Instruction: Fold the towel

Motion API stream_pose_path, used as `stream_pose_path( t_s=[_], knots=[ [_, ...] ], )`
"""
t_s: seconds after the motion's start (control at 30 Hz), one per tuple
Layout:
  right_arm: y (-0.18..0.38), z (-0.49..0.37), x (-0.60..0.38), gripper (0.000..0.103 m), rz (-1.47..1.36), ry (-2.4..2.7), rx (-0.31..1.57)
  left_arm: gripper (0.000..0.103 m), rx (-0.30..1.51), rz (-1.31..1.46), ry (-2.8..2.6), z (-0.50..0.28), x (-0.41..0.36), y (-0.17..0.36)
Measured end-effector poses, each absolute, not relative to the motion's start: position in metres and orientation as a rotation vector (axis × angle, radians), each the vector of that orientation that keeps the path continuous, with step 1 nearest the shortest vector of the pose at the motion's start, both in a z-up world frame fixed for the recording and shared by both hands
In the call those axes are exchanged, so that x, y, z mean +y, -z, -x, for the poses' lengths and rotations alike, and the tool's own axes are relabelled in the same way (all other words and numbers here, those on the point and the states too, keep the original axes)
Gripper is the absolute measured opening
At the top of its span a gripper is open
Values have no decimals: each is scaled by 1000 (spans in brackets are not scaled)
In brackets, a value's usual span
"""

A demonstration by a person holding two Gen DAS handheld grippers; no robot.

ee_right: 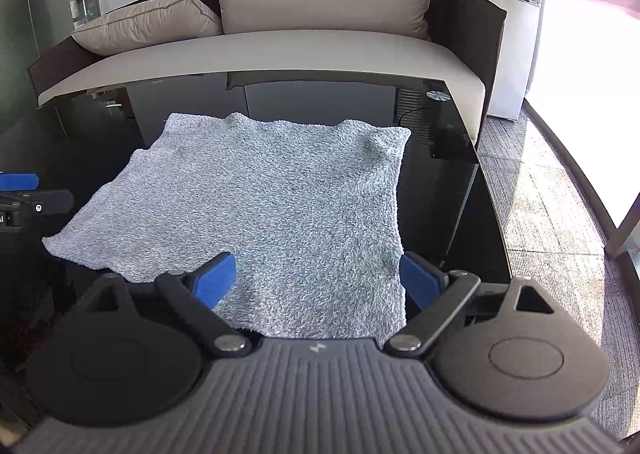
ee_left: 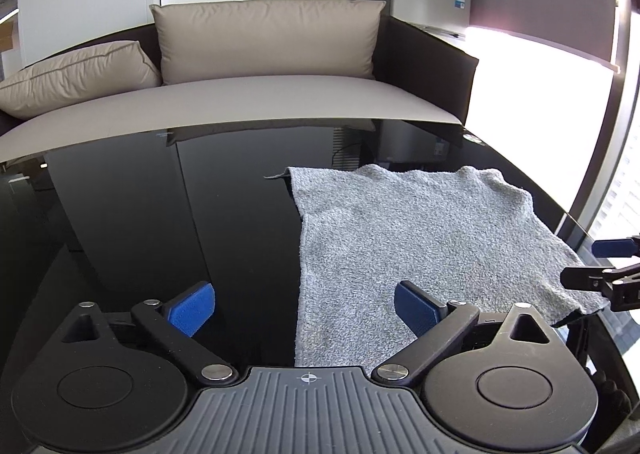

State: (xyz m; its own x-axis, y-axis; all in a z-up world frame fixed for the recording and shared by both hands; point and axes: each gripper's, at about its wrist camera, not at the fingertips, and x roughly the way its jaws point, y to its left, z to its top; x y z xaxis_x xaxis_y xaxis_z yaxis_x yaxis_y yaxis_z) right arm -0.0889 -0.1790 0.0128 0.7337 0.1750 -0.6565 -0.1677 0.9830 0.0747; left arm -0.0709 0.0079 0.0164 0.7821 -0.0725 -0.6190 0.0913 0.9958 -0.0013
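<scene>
Nearest the towel's front edge, the left tool (ee_left: 305, 308) stands spread wide with nothing between its blue pads (ee_left: 191, 312); one pad sits over bare glass left of the towel, the other over the towel's near left corner. The right tool (ee_right: 318, 280) is likewise wide apart and grips nothing, its pads straddling the towel's near right corner, the cloth lying loose beneath them.

The grey terry towel (ee_right: 264, 190) lies spread flat in one layer on the black glass counter (ee_left: 140, 214), towards its right end. Its near edge runs under both tools, and the near right corner looks to overhang the counter's front rim slightly. The far edge is wavy, with a small bump towards the far right corner, and a thin hem tag sticks out at the far left corner.

The towel looks soft, light and limp: it should drape and sag when lifted and slide easily on the slick glass. The fluffy pile ought to give the pads good purchase. The two near corners are the sensible places to pinch, each well in from the fringe.

Beyond the towel's far edge stands a beige sofa (ee_right: 280, 54) with cushions, with a refrigerator (ee_right: 516, 6) to its right
</scene>
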Motion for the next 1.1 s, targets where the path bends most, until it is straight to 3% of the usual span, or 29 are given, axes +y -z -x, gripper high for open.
stream_pose_path(
  t_s=[0.03,0.23,1.1],
  knots=[
    [-13,90,-179,94,-18,-187,725,102,665,-28,84,72,8,-16],
    [-12,96,-178,103,-76,-200,724,102,677,-6,93,73,7,-15],
    [-3,96,-180,103,-95,-72,794,102,737,-8,106,62,4,1]
  ],
)
